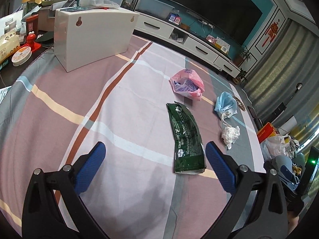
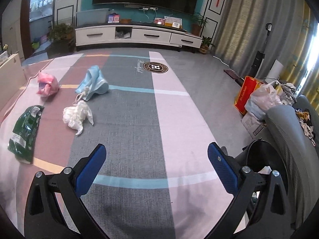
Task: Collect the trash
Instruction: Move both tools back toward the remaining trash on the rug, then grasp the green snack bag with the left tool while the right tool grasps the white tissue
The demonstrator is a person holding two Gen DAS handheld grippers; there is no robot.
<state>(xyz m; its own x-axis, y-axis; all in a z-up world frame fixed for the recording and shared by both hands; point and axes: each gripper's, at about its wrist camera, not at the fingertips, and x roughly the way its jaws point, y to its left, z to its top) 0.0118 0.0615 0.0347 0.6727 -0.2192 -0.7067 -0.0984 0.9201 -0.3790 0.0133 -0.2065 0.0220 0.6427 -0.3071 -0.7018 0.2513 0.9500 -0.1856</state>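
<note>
Several pieces of trash lie on the striped tablecloth (image 1: 129, 103). A flat green wrapper (image 1: 186, 137) lies just ahead of my left gripper (image 1: 155, 149), which is open and empty above the cloth. Beyond it are a pink crumpled bag (image 1: 187, 84), a blue face mask (image 1: 226, 104) and a white crumpled tissue (image 1: 230, 134). My right gripper (image 2: 156, 151) is open and empty over the cloth, with the tissue (image 2: 76, 116), mask (image 2: 93, 83), pink bag (image 2: 46, 85) and green wrapper (image 2: 25, 131) to its left.
A white box (image 1: 93, 33) stands at the table's far left, with cluttered items (image 1: 22, 39) behind it. A dark bin (image 2: 263, 155) sits beside the table at the right, next to a grey chair (image 2: 289, 139) and bags (image 2: 259, 97) on the floor.
</note>
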